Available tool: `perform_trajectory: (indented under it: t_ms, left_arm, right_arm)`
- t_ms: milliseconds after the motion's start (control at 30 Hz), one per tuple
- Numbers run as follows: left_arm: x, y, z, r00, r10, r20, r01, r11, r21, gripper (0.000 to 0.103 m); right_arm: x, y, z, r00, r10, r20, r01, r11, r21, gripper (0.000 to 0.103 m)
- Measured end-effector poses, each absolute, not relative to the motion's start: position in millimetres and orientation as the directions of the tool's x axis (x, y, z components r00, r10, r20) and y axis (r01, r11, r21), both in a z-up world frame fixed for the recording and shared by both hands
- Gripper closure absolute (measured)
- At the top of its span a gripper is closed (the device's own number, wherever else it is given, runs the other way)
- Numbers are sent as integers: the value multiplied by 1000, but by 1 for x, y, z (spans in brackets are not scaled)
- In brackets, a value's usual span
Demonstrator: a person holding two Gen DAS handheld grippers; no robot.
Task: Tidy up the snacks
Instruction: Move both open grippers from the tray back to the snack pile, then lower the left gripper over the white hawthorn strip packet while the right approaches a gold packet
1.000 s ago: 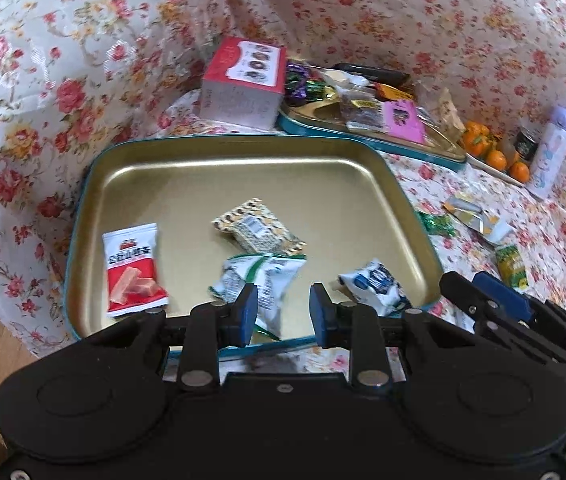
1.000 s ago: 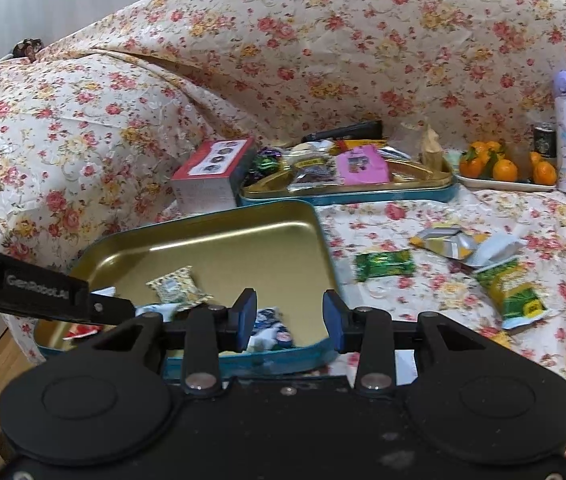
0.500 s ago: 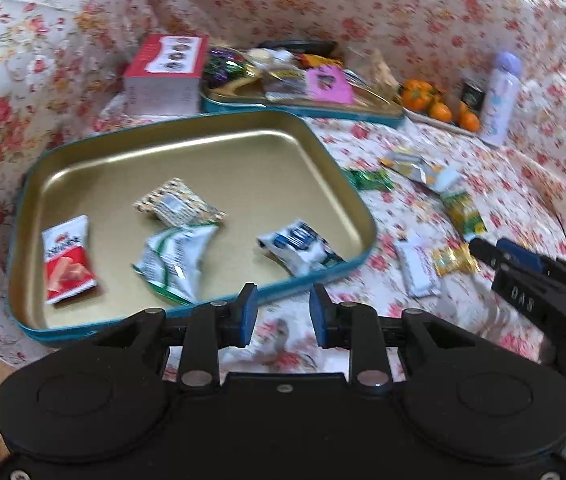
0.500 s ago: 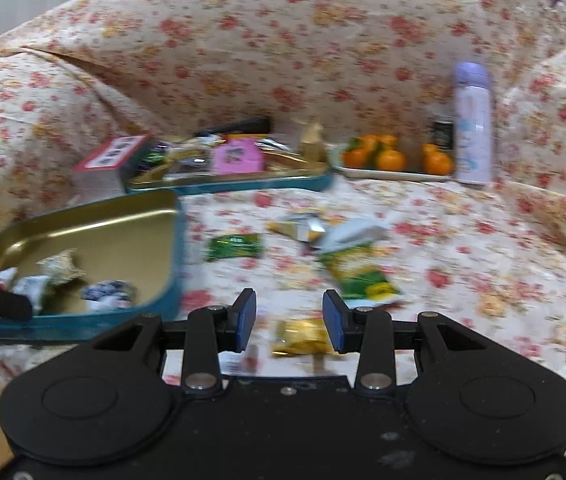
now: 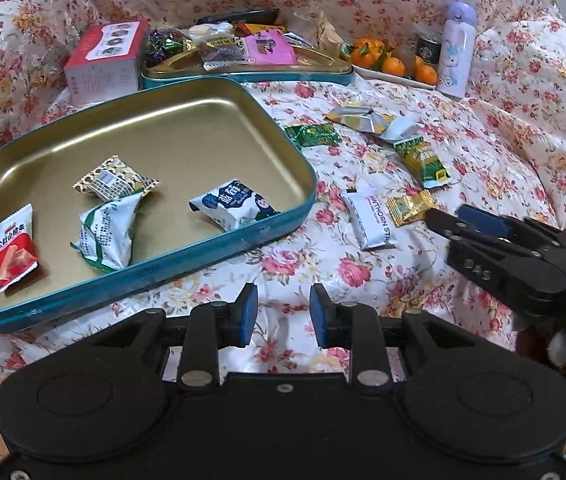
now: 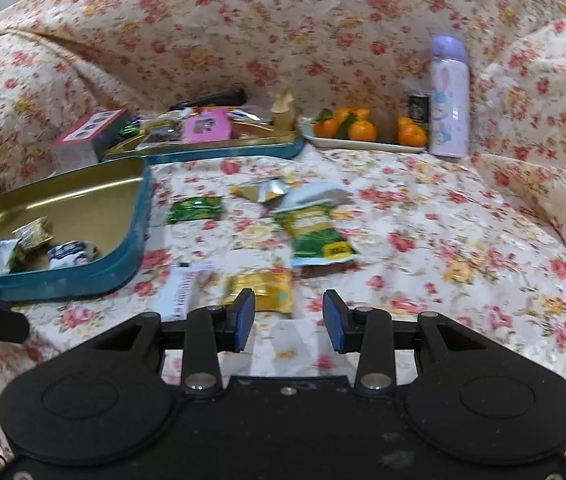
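A teal tin tray (image 5: 243,236) with a gold inside holds a red wafer packet (image 5: 15,248), a green-white packet (image 5: 107,236), a patterned packet (image 5: 115,180) and a blue-white packet (image 5: 235,204). To its right, loose on the floral cloth, lie a white bar (image 5: 371,216), a gold packet (image 5: 411,206), a green-yellow packet (image 5: 423,158), a dark green packet (image 5: 313,134) and a silver wrapper (image 5: 359,118). My left gripper (image 5: 283,312) is open and empty, just off the tray's near right rim. My right gripper (image 6: 289,318) is open and empty, with the gold packet (image 6: 261,288) just beyond its left finger.
At the back stand a second tin (image 5: 243,72) full of snacks, a red box (image 5: 103,60), a plate of tangerines (image 5: 391,64), a dark can (image 5: 429,48) and a lilac bottle (image 5: 455,52). Cloth-covered sofa cushions rise behind and on both sides.
Both grippers have moved right, off the tray and toward the loose snacks on the cloth. The tray has slid to the left in both views. The jaws have kept the same gap.
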State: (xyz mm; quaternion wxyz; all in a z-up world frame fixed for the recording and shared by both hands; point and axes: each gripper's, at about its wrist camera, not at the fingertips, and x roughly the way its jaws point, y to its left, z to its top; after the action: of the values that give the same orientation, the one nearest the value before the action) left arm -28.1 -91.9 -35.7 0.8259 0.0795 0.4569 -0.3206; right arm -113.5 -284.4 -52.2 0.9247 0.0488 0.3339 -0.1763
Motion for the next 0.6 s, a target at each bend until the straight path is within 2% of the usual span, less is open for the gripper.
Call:
perform_trajectory:
  t_ms: [200, 600]
  left_arm:
    - [-29, -92, -38, 371, -457, -808, 604, 780, -164, 67]
    - [-31, -96, -41, 356, -461, -813, 614, 771, -168, 66]
  right_arm:
    - [-96, -276, -62, 712, -289, -640, 325, 943, -64, 63]
    - [-91, -312, -72, 667, -388, -636, 406, 905, -127, 62]
